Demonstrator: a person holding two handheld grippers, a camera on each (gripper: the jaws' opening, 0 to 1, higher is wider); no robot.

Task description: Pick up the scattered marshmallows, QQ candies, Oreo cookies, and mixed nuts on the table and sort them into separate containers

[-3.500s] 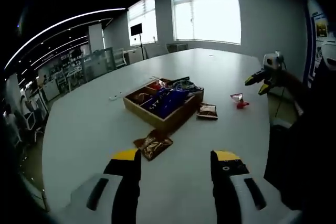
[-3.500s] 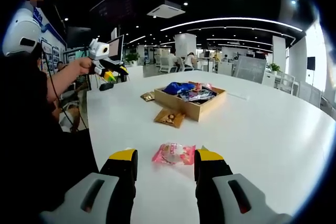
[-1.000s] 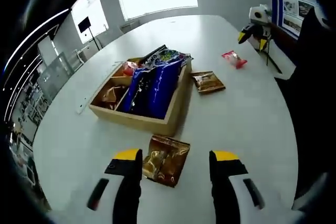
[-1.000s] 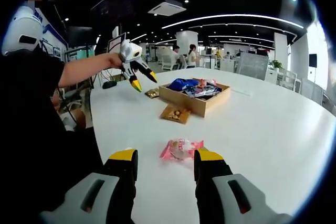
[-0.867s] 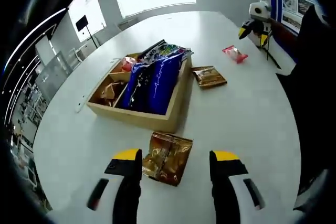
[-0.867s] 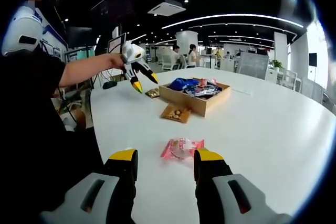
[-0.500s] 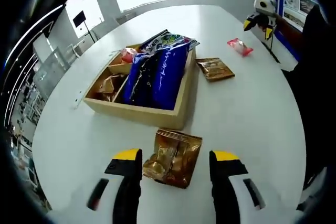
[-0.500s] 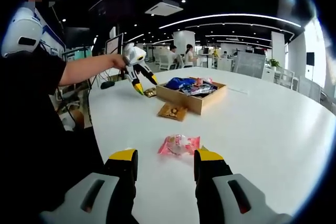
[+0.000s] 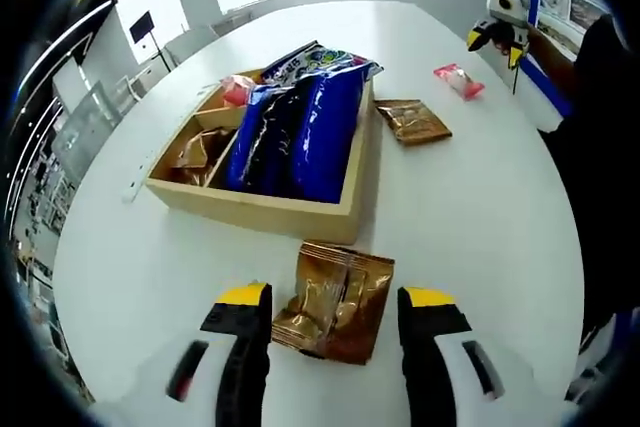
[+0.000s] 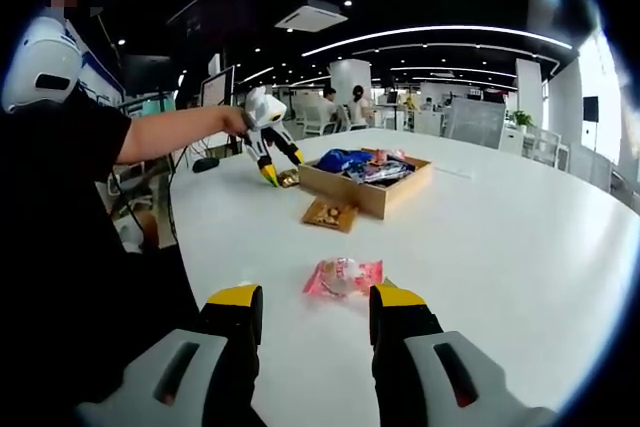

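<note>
One wooden box [image 9: 262,209] is sitting on the white surface [image 9: 470,207], holding blue packets. Two brown packets are lying outside it, one [image 9: 335,299] between the left claw's [image 9: 330,309] parted jaws, the other [image 9: 413,120] at the box's far right. One pink packet [image 10: 343,276] is lying just ahead of the right claw [image 10: 315,312], jaws apart.

the left claw [image 9: 332,297] has been carried from a raised position well back from the wooden tray [image 9: 262,211] down to the brown foil packet [image 9: 336,299], which is now framed between its open jaws. in the right gripper view, the left claw [image 10: 283,168] is seen lowered from mid-air to the counter [image 10: 480,247] beside the tray [image 10: 372,194].
</note>
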